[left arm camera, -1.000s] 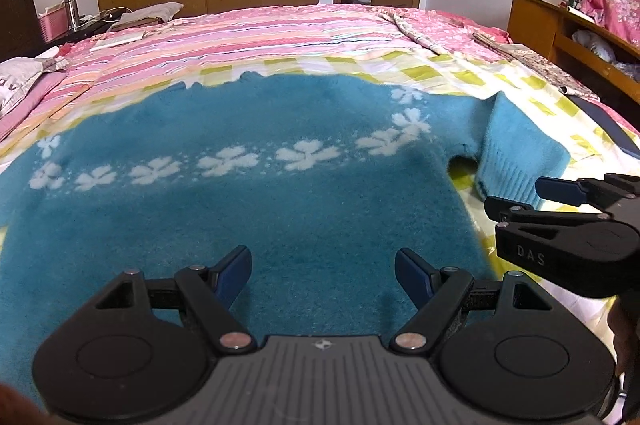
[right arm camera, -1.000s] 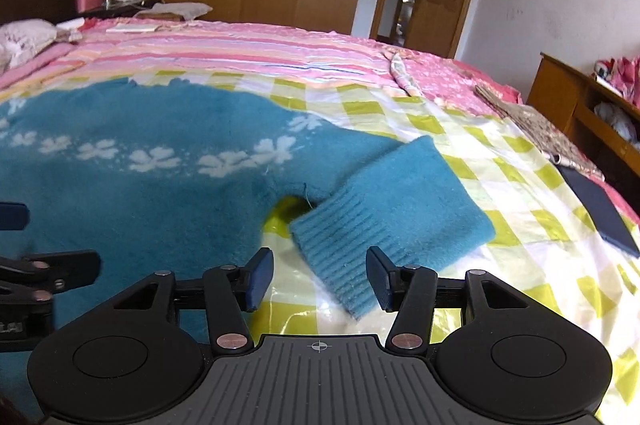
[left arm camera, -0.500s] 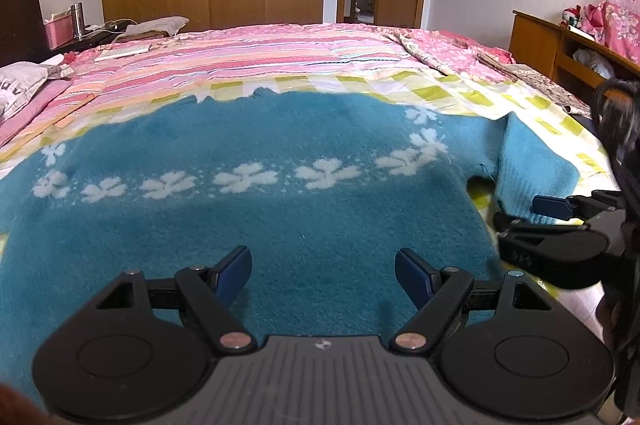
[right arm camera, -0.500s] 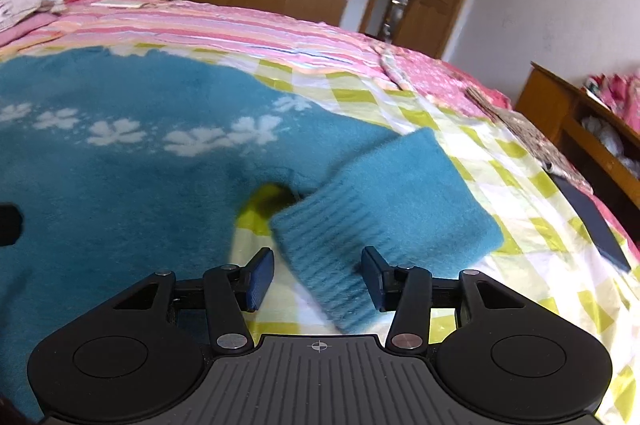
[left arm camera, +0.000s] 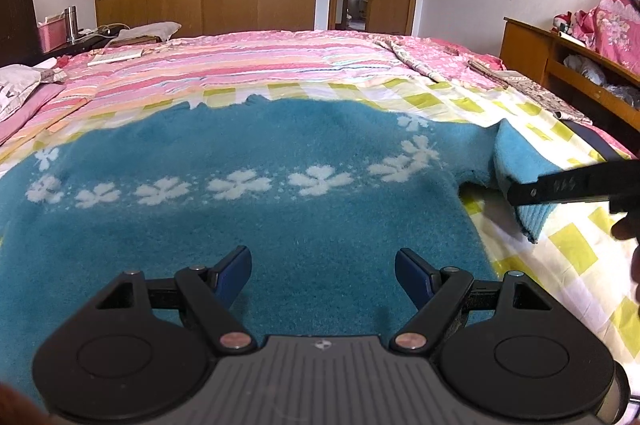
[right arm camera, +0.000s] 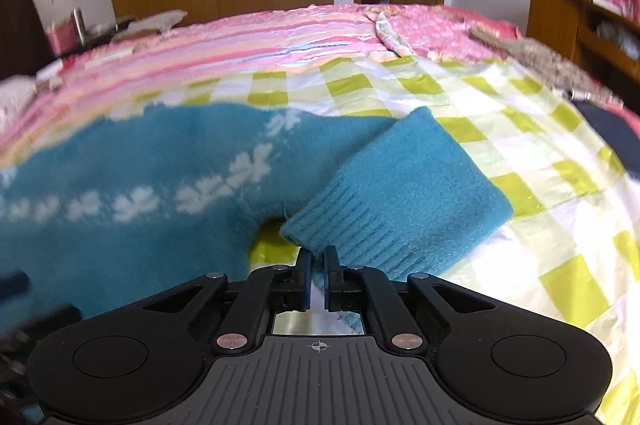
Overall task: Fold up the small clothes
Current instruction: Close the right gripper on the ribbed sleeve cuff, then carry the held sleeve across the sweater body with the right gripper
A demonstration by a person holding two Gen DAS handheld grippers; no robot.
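The sweater (left arm camera: 248, 225) is teal blue with a row of white flowers (left arm camera: 240, 183). Its cuff (right arm camera: 352, 237) is ribbed teal. The cloth (right arm camera: 500, 129) under it has yellow-green and white checks. The bedspread (left arm camera: 248, 57) has pink and orange stripes.

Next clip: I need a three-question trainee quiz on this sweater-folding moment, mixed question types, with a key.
1. True or false: the left gripper is clamped on the sweater.
2. Multiple choice: the right gripper is shut on which part? A) the collar B) the ribbed cuff of the sleeve C) the checked sheet
3. Fill in: the row of white shapes across the sweater are ____.

Key:
1. False; its jaws stand wide open over the sweater body.
2. B
3. Flowers
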